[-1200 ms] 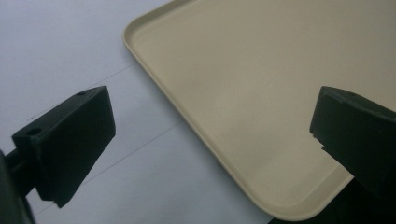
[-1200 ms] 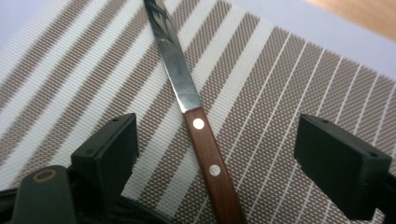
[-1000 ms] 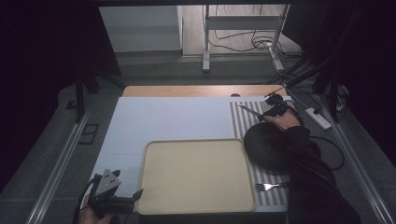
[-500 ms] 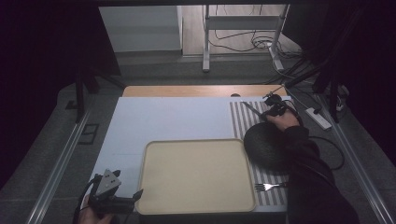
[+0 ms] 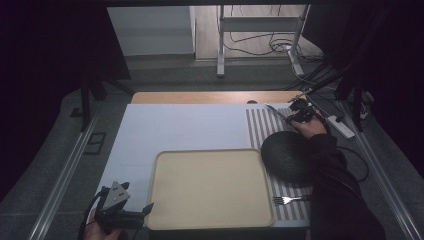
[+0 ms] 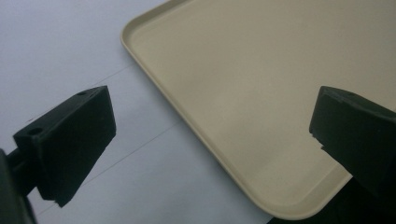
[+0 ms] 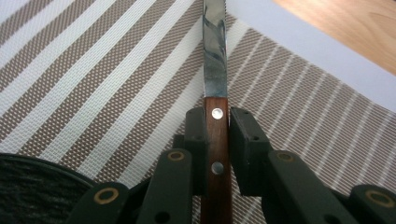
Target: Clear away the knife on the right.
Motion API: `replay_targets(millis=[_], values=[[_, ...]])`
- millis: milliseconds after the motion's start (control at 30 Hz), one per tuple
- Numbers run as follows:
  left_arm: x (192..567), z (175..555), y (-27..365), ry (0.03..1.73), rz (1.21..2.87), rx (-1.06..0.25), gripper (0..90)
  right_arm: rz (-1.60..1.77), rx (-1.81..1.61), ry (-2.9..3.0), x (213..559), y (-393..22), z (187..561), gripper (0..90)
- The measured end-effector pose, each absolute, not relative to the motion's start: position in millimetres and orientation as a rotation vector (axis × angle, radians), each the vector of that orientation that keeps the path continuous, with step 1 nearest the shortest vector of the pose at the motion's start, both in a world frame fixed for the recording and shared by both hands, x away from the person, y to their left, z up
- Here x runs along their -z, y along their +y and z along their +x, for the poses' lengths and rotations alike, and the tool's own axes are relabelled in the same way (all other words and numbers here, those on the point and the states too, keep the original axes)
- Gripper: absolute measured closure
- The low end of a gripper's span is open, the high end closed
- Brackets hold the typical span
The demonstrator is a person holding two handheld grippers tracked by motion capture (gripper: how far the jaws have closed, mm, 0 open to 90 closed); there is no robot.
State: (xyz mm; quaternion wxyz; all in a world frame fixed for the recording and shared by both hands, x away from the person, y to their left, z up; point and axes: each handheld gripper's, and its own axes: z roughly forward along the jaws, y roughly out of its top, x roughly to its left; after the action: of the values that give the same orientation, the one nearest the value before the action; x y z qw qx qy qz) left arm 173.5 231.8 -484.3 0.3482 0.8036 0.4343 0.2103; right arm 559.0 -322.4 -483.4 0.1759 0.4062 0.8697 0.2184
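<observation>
Right tongs [image 7: 217,135] clenched on knife [image 7: 215,84] by wooden handle, blade pointing ahead over striped placemat [image 7: 93,93] at far right of surface: handle grip kept blade clear of pads. Left tongs [image 6: 210,140] released, idle beside beige tray [image 6: 261,84], likely drop spot.

A dim room: beyond the wooden table [image 5: 210,96], a grey floor [image 5: 165,75], a white metal stand [image 5: 260,25] and tangled cables [image 5: 265,47].
</observation>
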Motion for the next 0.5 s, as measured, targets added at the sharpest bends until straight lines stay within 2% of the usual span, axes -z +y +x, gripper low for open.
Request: replay_targets(millis=[200, 500], values=[[484.2, 173.5, 232.2, 1.129, 2.078, -0.544, 0.3, 1.203, -0.681, 2.437, 473.0, -325.5, 553.5, 78.1], [483.9, 173.5, 236.2, 1.156, 2.040, -0.532, 0.0, 1.191, -0.739, 2.463, 466.2, -308.0, 532.2, 78.1]])
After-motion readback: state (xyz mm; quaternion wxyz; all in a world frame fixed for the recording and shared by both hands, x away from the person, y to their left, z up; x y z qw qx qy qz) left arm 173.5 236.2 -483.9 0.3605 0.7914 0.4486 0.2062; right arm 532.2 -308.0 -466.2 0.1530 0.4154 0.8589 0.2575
